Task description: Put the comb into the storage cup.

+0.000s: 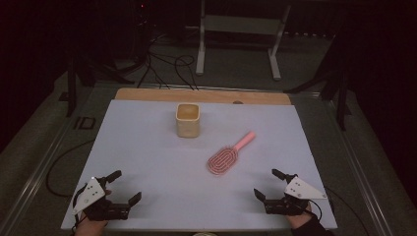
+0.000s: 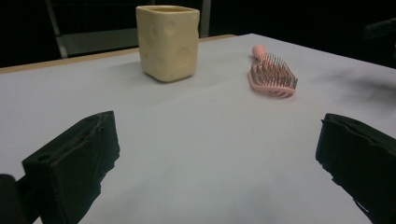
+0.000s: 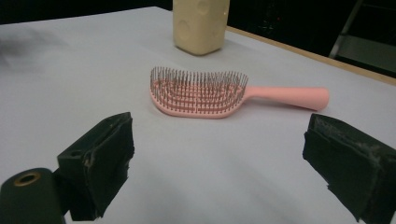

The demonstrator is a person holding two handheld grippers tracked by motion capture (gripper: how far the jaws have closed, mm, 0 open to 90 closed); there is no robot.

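Pink hairbrush (image 1: 227, 156) lies bristles-up on the white table (image 1: 147, 162), right of centre, handle pointing to about 1 o'clock; cream cup (image 1: 188, 119) stands upright well apart at its 11 o'clock. Right gripper (image 1: 269, 184) sits near the brush at its 5 o'clock, jaws wide apart, empty. Left gripper (image 1: 127, 186) at the near left edge, likewise wide and empty. Risk: pinching the bristle head may let the brush slip or twist; the handle looks safer.

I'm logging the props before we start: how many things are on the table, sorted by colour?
Pink: 1, the hairbrush
Cream yellow: 1, the cup
Total: 2, both lying apart on the white table
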